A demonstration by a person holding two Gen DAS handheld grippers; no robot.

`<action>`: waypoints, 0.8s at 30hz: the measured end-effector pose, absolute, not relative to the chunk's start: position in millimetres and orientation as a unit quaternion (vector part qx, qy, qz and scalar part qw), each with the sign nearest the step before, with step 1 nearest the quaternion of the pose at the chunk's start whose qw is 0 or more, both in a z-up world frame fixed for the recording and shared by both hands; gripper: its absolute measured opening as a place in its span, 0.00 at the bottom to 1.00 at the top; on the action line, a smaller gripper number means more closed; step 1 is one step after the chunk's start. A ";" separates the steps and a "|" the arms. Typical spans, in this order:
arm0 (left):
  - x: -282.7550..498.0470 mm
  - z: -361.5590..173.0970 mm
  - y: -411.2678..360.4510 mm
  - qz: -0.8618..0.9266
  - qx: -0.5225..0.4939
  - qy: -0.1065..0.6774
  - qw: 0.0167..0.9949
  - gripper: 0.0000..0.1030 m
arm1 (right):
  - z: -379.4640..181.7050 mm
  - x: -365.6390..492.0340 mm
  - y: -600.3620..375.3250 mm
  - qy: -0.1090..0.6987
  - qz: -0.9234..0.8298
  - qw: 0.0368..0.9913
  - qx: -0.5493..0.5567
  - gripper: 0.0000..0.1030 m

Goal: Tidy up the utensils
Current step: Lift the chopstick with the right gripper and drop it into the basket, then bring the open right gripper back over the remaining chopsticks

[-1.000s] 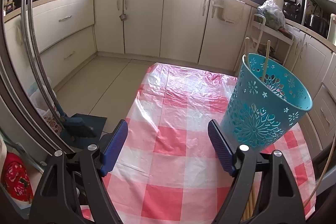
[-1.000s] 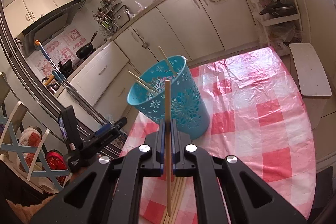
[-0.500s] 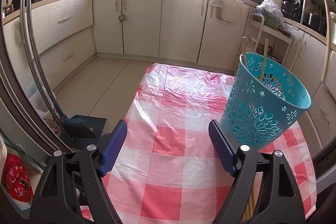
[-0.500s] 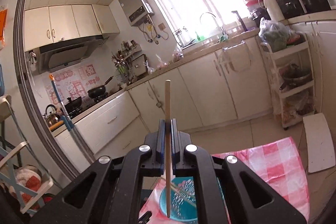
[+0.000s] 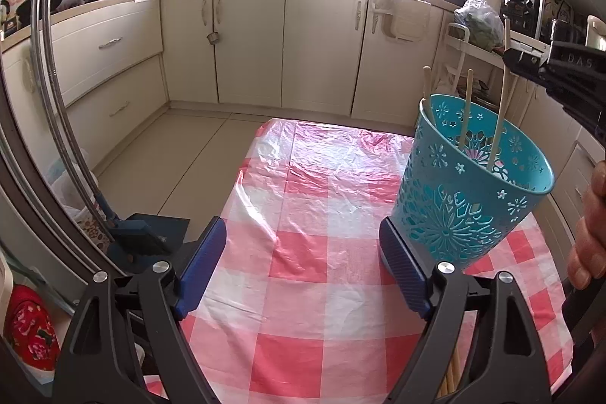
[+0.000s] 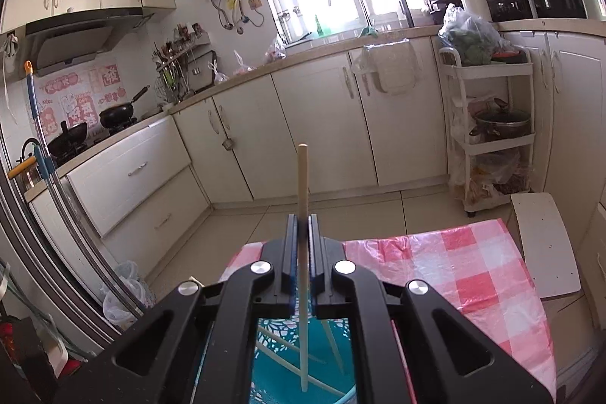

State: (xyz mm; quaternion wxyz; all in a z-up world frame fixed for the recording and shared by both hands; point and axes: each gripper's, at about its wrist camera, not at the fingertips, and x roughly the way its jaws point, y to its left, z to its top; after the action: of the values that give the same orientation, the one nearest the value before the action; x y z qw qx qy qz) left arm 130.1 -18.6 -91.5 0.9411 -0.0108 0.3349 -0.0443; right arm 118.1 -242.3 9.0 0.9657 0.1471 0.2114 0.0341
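A turquoise cut-out basket (image 5: 469, 184) stands on the red-and-white checked tablecloth (image 5: 314, 214), at the right in the left wrist view. Two wooden chopsticks (image 5: 467, 101) lean inside it. My right gripper (image 6: 302, 220) is shut on a third chopstick (image 6: 303, 177), held upright with its lower end inside the basket (image 6: 272, 366) below. In the left wrist view that chopstick (image 5: 502, 108) enters the basket from the right gripper (image 5: 511, 57) above. My left gripper (image 5: 303, 264) is open and empty, low over the cloth just left of the basket.
More chopsticks (image 5: 450, 373) lie on the cloth under the left gripper's right finger. Kitchen cabinets (image 5: 322, 44) ring the floor beyond the table. A white shelf cart (image 6: 492, 124) stands at the right. A dustpan (image 5: 140, 237) sits on the floor at left.
My right gripper rose and levelled above the basket, then lowered the chopstick so its lower end is inside the basket. The left gripper stayed open and barely moved.
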 end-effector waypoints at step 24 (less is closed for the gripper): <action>144.2 -128.5 -44.7 -0.068 0.020 0.410 0.909 0.83 | -60.1 8.3 -248.2 0.342 0.036 0.931 0.124 0.32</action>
State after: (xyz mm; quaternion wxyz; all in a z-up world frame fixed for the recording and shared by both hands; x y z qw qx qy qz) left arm 144.2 -44.7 -128.5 0.9092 0.0201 0.4103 -0.0679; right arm 8.3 -248.2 -60.1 0.9309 0.1235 0.3418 0.0357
